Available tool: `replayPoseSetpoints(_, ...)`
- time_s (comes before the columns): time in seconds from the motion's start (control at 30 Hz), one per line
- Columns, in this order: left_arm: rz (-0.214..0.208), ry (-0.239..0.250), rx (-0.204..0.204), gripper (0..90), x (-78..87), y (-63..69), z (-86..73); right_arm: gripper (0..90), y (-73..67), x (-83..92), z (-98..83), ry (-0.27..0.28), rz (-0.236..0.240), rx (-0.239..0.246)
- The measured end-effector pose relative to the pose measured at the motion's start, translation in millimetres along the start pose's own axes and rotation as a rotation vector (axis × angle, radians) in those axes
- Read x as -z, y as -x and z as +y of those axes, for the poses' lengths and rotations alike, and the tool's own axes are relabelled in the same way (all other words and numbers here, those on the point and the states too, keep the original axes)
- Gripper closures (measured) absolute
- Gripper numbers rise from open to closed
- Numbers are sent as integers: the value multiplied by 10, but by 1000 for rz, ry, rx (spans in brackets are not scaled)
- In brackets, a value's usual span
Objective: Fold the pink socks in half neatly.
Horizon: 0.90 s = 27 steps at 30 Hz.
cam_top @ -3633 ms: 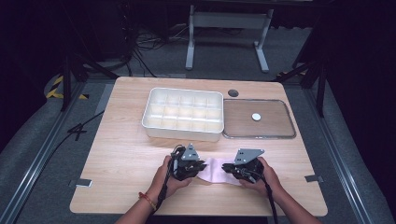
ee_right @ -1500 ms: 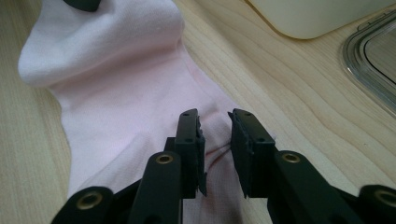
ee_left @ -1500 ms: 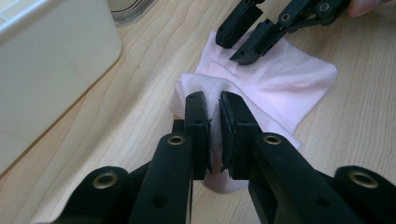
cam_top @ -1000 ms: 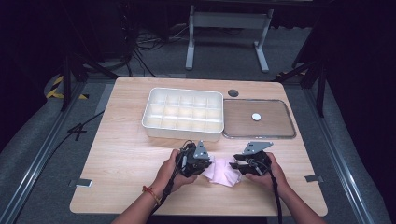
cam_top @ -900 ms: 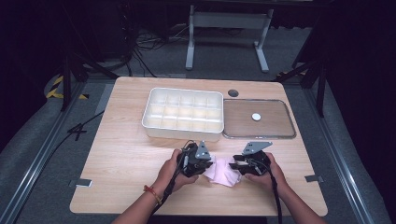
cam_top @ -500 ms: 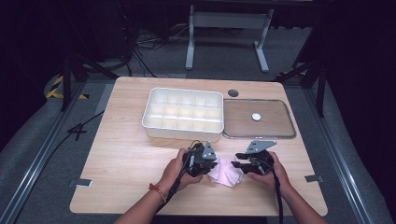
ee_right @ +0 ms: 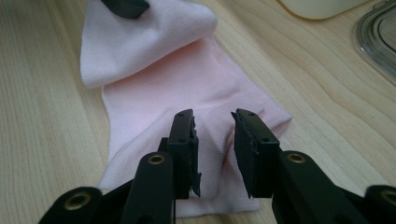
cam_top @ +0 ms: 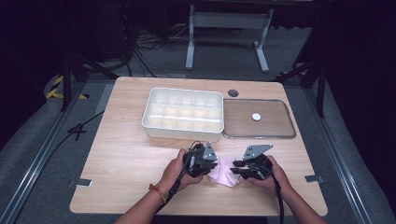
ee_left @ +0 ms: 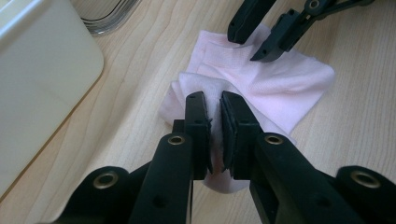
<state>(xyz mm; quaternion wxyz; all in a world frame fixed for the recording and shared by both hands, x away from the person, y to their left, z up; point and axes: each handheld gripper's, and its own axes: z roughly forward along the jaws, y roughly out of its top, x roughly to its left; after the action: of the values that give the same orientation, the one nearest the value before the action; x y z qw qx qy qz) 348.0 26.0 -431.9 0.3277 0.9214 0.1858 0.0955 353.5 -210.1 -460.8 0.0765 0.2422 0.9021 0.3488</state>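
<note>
Pink cloth [ee_left: 280, 88]: left gripper [ee_left: 214, 119] pinches it; right gripper [ee_right: 214, 140], closing, straddles a fold.

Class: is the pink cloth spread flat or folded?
Folded: one end of the pink cloth lies doubled over the rest, pinched by the left gripper.

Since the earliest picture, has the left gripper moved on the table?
Yes. The left gripper has shifted rightward, now under the white tray's right half, jaws shut on the pink cloth.

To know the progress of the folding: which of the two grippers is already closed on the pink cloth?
The left gripper: it pinches a fold of the pink cloth. The right gripper has just been closing, but a gap remains.
</note>
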Motion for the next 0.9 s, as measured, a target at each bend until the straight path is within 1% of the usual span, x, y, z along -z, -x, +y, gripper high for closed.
replayPoseSetpoints(0.07, -2, 5, -4, 816, -4, 2, 5, 729, -12, -9, 6, -8, -5, 12)
replayPoseSetpoints(0.17, -2, 9, -7, 816, -4, 7, 13, 755, -21, -34, 1, -21, -16, 25)
replayPoseSetpoints(0.23, 0, 9, -7, 816, -8, 9, 20, 769, -9, -50, -9, -13, -8, 17)
replayPoseSetpoints(0.27, 0, 9, -7, 816, -8, 9, 21, 741, -6, -42, -5, -12, -13, 18)
replayPoseSetpoints(0.3, -1, 9, -7, 816, -8, 8, 22, 682, -4, -32, -3, -8, -25, 17)
replayPoseSetpoints(0.33, -1, 9, -9, 816, -7, 6, 23, 613, 6, -15, 0, 2, -61, 8)
replayPoseSetpoints(0.4, -2, 13, -12, 815, -7, 3, 32, 515, 42, 1, -5, 10, -94, -17)
replayPoseSetpoints(0.43, -2, 15, -9, 815, -9, 5, 39, 499, 61, -9, -11, 1, -108, -29)
replayPoseSetpoints(0.47, -2, 15, -9, 815, -9, 5, 39, 499, 61, -9, -11, 1, -108, -29)
replayPoseSetpoints(0.5, -5, 19, -11, 815, -14, 3, 55, 481, 80, -28, -21, -13, -114, -38)
replayPoseSetpoints(0.53, -6, 21, -12, 815, -21, 9, 68, 509, 112, -47, -38, -7, -82, -58)
replayPoseSetpoints(0.57, -7, 21, -16, 815, -32, 16, 86, 534, 123, -51, -43, -4, -67, -71)
replayPoseSetpoints(0.63, -14, 19, -25, 816, -66, 32, 124, 597, 134, -56, -53, 1, -26, -81)
replayPoseSetpoints(0.7, -16, 12, -35, 817, -112, 55, 155, 613, 140, -58, -54, 0, -13, -83)
replayPoseSetpoints(0.73, -16, 12, -35, 817, -112, 55, 155, 620, 143, -60, -55, 1, -7, -84)
replayPoseSetpoints(0.9, -32, 21, -34, 818, -222, 105, 210, 639, 156, -65, -61, 5, 8, -86)
